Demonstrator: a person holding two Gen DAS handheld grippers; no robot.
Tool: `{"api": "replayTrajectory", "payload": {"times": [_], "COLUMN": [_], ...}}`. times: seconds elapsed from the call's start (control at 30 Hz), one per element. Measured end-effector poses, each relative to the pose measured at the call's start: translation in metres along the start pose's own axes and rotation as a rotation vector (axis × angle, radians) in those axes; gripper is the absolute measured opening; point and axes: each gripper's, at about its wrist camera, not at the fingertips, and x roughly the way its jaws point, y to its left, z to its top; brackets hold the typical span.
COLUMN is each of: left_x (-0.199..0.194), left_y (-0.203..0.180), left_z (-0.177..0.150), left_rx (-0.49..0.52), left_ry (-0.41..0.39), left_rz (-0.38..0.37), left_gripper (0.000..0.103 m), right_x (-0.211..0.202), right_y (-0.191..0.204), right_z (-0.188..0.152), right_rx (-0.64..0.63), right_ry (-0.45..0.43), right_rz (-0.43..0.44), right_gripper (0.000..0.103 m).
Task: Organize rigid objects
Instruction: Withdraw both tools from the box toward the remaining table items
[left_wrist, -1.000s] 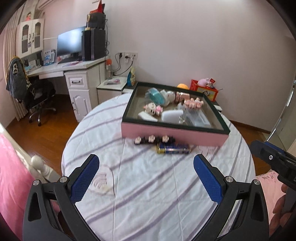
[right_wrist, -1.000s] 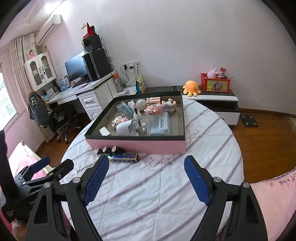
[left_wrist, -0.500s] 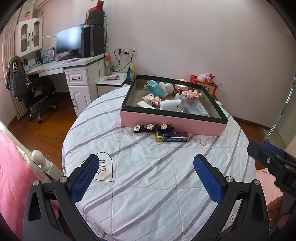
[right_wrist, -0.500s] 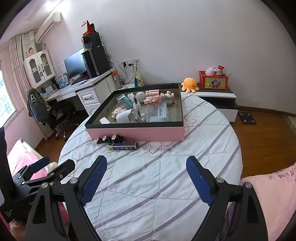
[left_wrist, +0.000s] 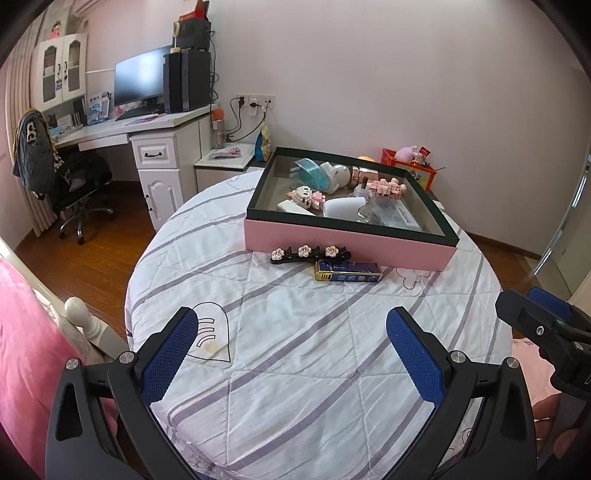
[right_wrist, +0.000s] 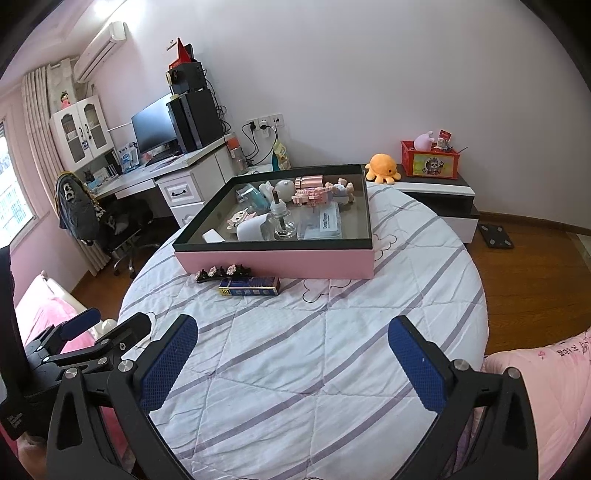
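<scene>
Pink tray (right_wrist: 273, 260) on the striped round table (right_wrist: 332, 354), hair clip (right_wrist: 221, 272) and blue box (right_wrist: 249, 287) just before it, left gripper (left_wrist: 291, 354) wide and empty, right gripper (right_wrist: 291, 358) just opened wide, nothing between.

quilted cloth table cover (left_wrist: 295, 350) | glossy wood floor (left_wrist: 92, 251) | box (right_wrist: 280, 262) perhaps matt card

Both wrist cams sit low at the near edge of the round table (left_wrist: 295, 369), angled down across it toward the far wall. Left view faces in from near-left, right from near-right; both share the pink tray (right_wrist: 273, 264) at the far edge.
</scene>
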Motion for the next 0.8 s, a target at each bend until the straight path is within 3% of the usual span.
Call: {"api": "replayTrajectory", "payload": {"times": [0.3,0.8], "left_x": [0.01,0.094], "left_y": [0.007,0.045], "left_z": [0.002,0.02], "left_rx": [0.012,0.095], "left_ry": [0.011,0.094], "left_rz": [0.019,0.149], "left_gripper": [0.103,0.102], "right_x": [0.016,0.147], "right_y": [0.003,0.029], "right_z": [0.002,0.016], "right_rx": [-0.018,-0.007], "right_ry": [0.033,0.234], "right_rz": [-0.017,-0.033], "right_gripper": [0.103,0.103]}}
